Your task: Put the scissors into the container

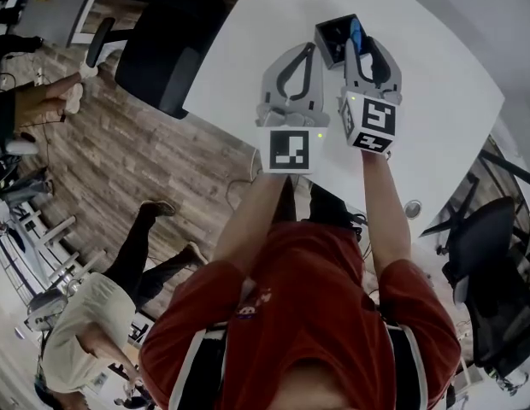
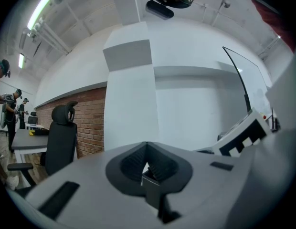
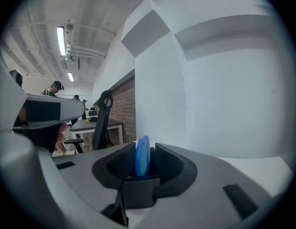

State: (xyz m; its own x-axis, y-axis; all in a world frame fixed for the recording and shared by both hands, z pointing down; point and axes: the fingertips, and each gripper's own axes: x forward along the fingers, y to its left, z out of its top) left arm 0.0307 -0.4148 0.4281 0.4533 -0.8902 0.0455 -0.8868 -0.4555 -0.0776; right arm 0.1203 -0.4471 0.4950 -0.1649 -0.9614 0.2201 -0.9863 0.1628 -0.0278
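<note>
**Right claw open around scissors at the container**

Right gripper (image 3: 144, 162): jaws apart, with the blue scissors (image 3: 142, 155) handle upright between the pads and a gap showing at the right pad. In the head view the scissors stick up out of the black container (image 1: 333, 37) on the white table (image 1: 436, 101). Left gripper (image 2: 147, 165): just beside the right one, jaws closed together, empty.

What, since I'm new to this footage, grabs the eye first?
The blue scissors handle, standing between the right gripper's open jaws and sticking up from the black container on the white table. Beside it, the left gripper appears to pinch the container's wall.
</note>
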